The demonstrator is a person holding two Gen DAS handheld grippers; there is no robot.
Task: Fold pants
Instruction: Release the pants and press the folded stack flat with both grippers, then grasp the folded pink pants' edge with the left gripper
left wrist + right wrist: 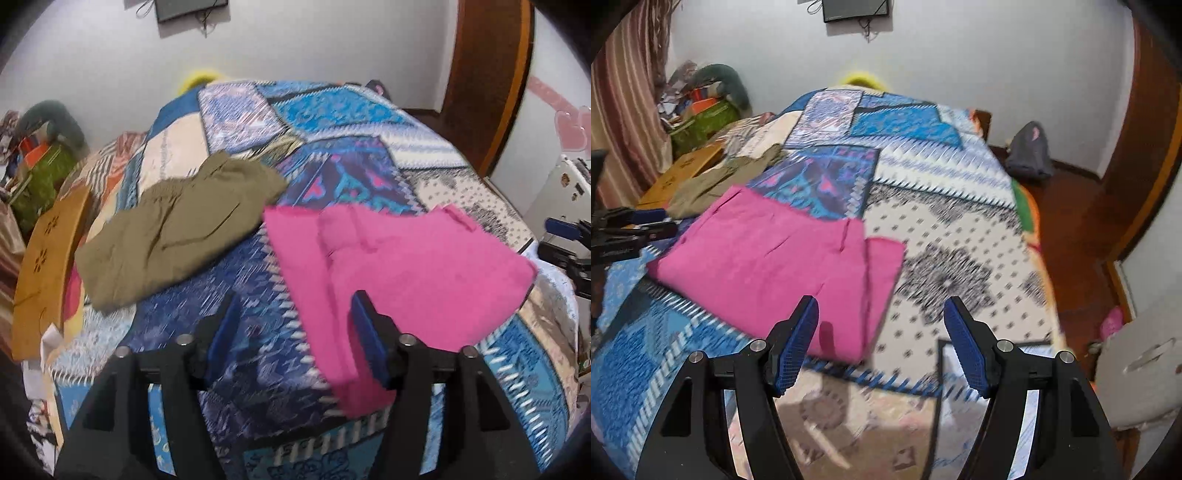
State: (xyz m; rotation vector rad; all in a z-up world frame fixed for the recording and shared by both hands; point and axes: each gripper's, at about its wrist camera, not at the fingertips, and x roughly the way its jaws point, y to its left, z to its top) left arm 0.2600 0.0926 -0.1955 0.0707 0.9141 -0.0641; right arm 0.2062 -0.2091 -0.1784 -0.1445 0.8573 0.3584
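Note:
Pink pants (399, 273) lie folded flat on the patchwork bedspread (332, 122), also in the right wrist view (775, 266). Olive-green pants (173, 229) lie folded to their left, also in the right wrist view (713, 184). My left gripper (295, 314) is open and empty above the bed's near edge, just left of the pink pants' near corner. My right gripper (881, 317) is open and empty, hovering just off the pink pants' near right corner. The right gripper shows at the left view's right edge (565, 236), the left gripper at the right view's left edge (631, 229).
A wooden board (48, 266) stands at the bed's left side, with a cluttered green bag (40, 177) behind it. A striped curtain (624, 110) hangs on the left. A grey bag (1030, 151) sits on the wooden floor right of the bed. A white appliance (1141, 373) stands near right.

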